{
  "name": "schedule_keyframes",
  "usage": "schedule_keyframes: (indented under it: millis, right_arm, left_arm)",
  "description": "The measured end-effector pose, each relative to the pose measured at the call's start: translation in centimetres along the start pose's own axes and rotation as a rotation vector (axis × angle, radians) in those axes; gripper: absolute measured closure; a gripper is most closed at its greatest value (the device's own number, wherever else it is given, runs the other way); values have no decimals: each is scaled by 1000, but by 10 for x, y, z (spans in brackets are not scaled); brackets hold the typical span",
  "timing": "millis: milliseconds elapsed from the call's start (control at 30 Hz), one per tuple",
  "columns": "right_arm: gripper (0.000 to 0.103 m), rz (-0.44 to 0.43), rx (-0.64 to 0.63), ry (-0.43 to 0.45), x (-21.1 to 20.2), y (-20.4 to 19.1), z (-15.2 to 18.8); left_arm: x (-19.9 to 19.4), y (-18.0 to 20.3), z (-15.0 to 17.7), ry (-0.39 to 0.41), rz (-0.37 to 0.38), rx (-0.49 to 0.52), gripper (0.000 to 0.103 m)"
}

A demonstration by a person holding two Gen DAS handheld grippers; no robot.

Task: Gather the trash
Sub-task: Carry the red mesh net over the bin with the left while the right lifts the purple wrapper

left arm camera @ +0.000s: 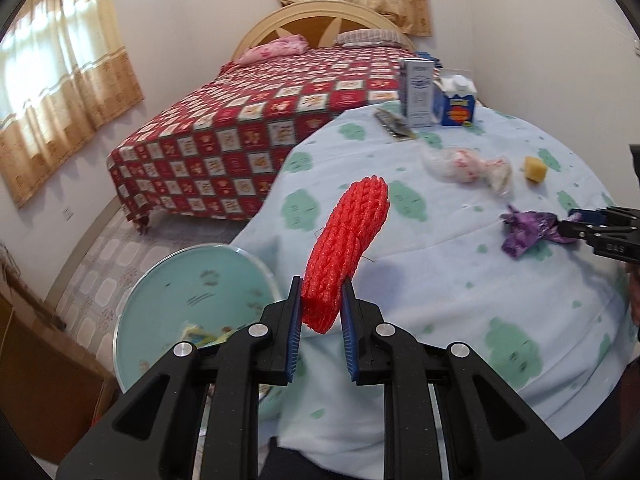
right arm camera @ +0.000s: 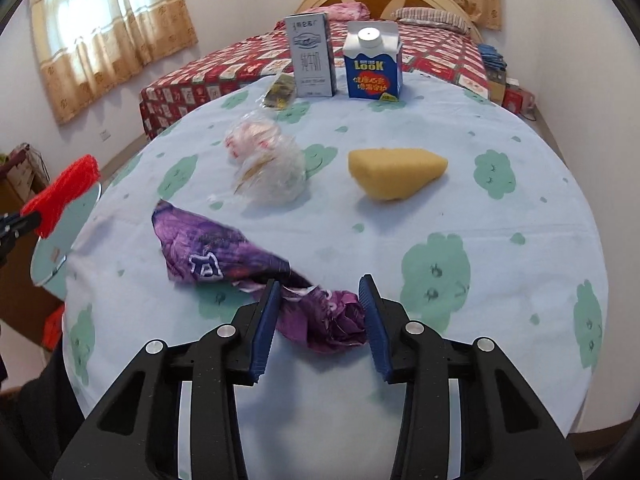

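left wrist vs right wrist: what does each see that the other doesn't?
Left wrist only: inside of the light-blue bin with scraps in it, and the left gripper shut on the red foam net.
Right wrist only: the right gripper, open around the purple wrapper, and clutter at the bed's far side.
Both: net, wrapper, yellow sponge, clear plastic bag, two cartons, bed.

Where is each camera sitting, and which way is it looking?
Left wrist: sits on the left gripper, facing the table edge, the bin and the bed; its black fingers pinch a red net.
Right wrist: sits on the right gripper, facing across the table to two cartons; its fingers straddle a purple wrapper.
Shared: both show the table, net, wrapper, clear bag, yellow sponge, cartons, bed, and each other's gripper.
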State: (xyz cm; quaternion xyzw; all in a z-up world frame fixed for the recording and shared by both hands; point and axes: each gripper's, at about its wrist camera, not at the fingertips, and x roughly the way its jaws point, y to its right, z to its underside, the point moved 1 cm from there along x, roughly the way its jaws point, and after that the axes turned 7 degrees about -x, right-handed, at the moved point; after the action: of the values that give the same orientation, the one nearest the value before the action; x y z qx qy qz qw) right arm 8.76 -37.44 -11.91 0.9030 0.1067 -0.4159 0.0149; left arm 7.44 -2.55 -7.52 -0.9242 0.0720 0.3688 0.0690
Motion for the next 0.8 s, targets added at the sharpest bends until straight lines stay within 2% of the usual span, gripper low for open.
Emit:
schedule_keyframes:
  millis: [167, 233, 267, 300, 367, 633, 800]
  right_arm:
    - [62, 15, -10, -8, -1, -6, 9]
    - [70, 1, -3, -7, -2, -6, 9]
    - [76, -22, 0, -3, -4, -8, 9]
    - [87, -30, -10, -1, -4, -12, 8]
    - [93, -22, -25, 6, -4, -19, 7]
    - [94, -18, -100, 117, -24, -56, -8]
    - [94, -51, -166, 159, -30, -85, -31]
  left_arm:
    - [-4, -19, 10, -8, -16, -22, 85]
    - [-6, -26, 11, -3, -22, -27, 85]
    - [-7, -28, 12, 0, -25, -28, 85]
    - [-9, -33, 12, 5, -31, -34, 85]
    - [-12, -41, 12, 13, -40, -48, 85]
    - [-21, -73, 16, 35, -86, -100, 85]
    - [-21, -93, 21, 31, -113, -135, 85]
